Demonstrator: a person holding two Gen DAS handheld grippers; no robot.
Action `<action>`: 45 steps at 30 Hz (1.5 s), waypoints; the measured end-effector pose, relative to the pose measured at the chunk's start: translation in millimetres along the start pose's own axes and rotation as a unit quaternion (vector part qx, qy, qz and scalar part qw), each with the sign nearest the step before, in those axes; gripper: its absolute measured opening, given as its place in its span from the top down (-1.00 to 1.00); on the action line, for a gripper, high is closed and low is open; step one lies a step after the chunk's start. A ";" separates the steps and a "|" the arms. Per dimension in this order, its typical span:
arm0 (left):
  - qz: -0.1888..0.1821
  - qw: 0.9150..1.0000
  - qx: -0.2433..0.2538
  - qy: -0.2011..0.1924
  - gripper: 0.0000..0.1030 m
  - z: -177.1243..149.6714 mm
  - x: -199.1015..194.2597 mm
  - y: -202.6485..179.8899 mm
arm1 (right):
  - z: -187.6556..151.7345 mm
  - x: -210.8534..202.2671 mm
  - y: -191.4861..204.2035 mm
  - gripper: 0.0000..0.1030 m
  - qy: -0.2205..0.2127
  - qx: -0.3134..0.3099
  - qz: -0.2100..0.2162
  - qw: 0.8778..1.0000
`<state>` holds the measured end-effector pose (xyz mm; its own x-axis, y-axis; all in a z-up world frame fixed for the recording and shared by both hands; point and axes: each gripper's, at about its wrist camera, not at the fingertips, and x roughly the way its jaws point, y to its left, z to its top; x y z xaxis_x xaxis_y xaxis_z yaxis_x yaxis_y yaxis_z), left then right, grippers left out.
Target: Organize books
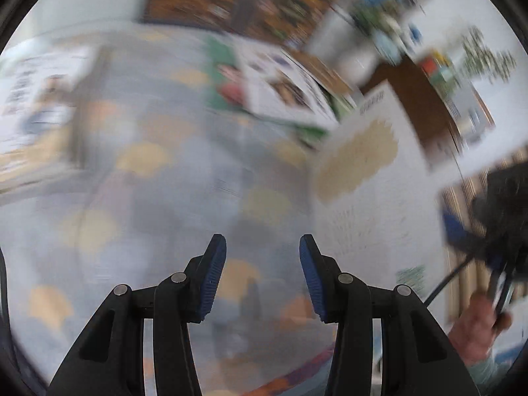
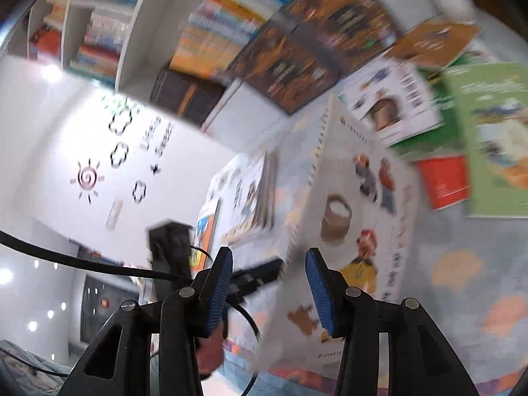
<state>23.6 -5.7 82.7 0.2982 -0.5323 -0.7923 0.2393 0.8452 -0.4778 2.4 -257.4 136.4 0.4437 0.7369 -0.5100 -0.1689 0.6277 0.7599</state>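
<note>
Two jaws stand apart on the left gripper (image 1: 262, 241), released and empty, over a pale patterned mat (image 1: 148, 198). In the left wrist view the task's thing, a white picture book (image 1: 363, 171), lies up and to the right of those jaws. It is tilted, its long axis running from low near the jaws toward the upper right. At the far right edge a hand (image 1: 475, 326) grips a dark tool. Heavy blur hides the titles and whether the book's lower edge touches the mat.

In the right wrist view the right gripper (image 2: 267, 254) has its jaws parted too. The same white book stands on edge straight ahead, its spine edge falling in the gap between them, but the pads do not look pressed on it. I judge this hand the nearer one. The left gripper's dark fingers reach toward the book's edge from the left; contact cannot be made out. Beyond lie a stack of books (image 2: 254, 191), a green book (image 2: 495, 138) and a bookshelf (image 2: 138, 33), all smeared.
</note>
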 end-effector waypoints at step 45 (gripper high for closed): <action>-0.156 0.981 -0.102 0.061 0.75 -34.4 55.6 22.5 | -45.1 67.2 -81.9 0.20 0.090 0.062 -0.213 0.971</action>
<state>13.8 -14.6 14.9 0.1245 -0.7678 -0.6284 0.1089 0.6401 -0.7605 6.4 -248.0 21.8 0.2881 0.4561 -0.8420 0.1082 0.8582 0.5018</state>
